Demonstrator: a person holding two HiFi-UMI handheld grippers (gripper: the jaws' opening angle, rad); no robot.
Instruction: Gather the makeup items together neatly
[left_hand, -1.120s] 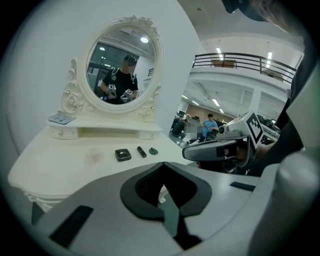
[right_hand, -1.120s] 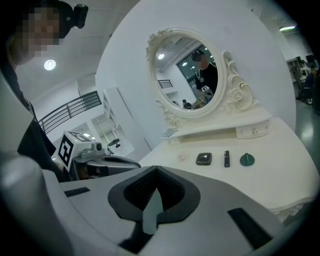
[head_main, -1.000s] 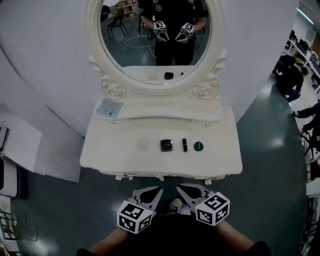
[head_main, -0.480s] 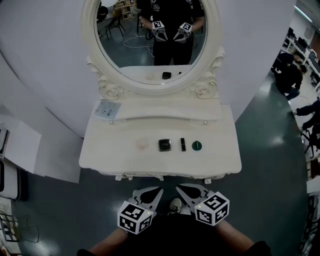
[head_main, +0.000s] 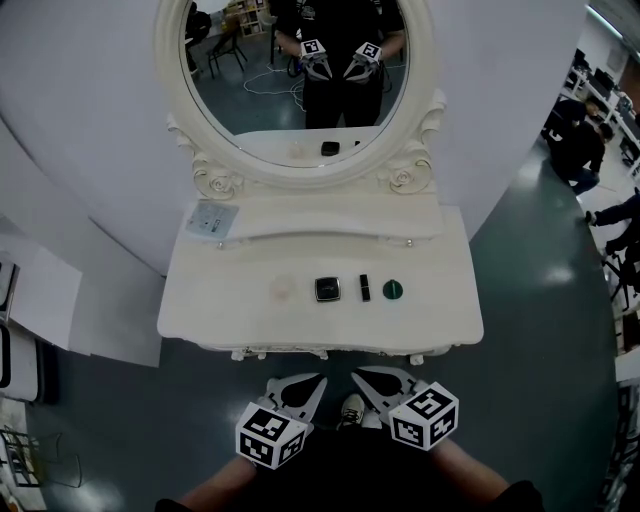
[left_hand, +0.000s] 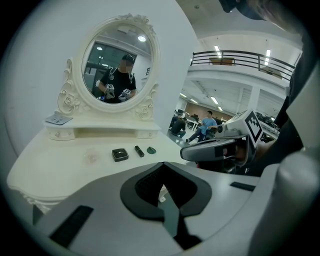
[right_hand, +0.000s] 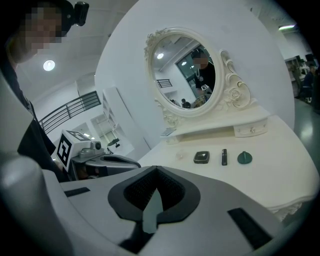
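Four makeup items lie in a row on the white vanity table (head_main: 220, 310): a clear round case (head_main: 285, 289), a black square compact (head_main: 328, 289), a black lipstick (head_main: 365, 288) and a green round lid (head_main: 393, 290). The same row shows in the left gripper view, with the compact (left_hand: 119, 154), lipstick (left_hand: 139, 151) and green lid (left_hand: 151, 150). Both grippers hang short of the table's front edge, apart from every item. My left gripper (head_main: 300, 390) is shut and empty. My right gripper (head_main: 380, 385) is shut and empty too.
An oval mirror (head_main: 297, 70) in an ornate white frame stands behind a raised shelf with a flat packet (head_main: 215, 217) on it. White panels (head_main: 50, 300) stand at the left. People sit at the far right (head_main: 575, 150). A shoe (head_main: 350, 410) shows between the grippers.
The head view has drifted slightly, so the mirror and table sit a little further left. Neither gripper nor any item has moved.
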